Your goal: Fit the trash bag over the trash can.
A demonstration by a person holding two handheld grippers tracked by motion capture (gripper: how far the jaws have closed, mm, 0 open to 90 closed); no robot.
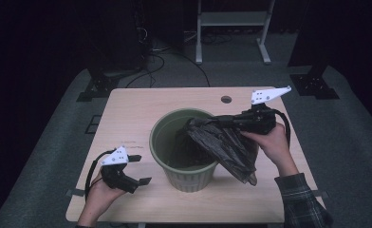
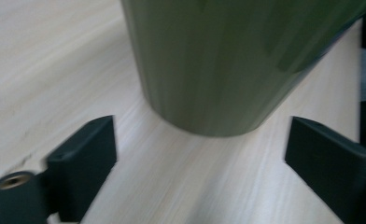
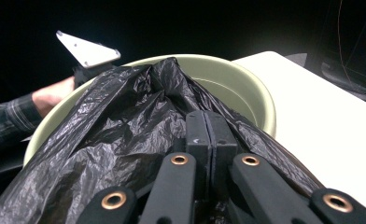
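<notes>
**Black liner half-seated in the green bin**

Black plastic bin bag (image 1: 224, 145) lies draped over the right side of the green bin (image 1: 184, 178), part of it hanging inside and a long fold spilling down the outer wall toward the desk (image 1: 136, 114). The bin stands near the middle of the desk. The right tool (image 1: 222, 118) has its jaws pressed together, pinching the bag's edge above the rim on the far right side. The left tool (image 1: 139, 168) hovers low just beside the bin's left wall with its jaws spread and nothing between them; its own camera looks at the bin's base (image 2: 209, 116).

By my reading, lining the bin is begun but well short of done: the bag's mouth is not opened out, no edge is folded over the rim, and the left side of the rim is bare.

Pale wood-grain covers the desk, with a round cable hole (image 1: 226, 99) near its far edge. Grey carpet, black stands and a white frame (image 1: 231, 28) fill the dim room beyond.
</notes>
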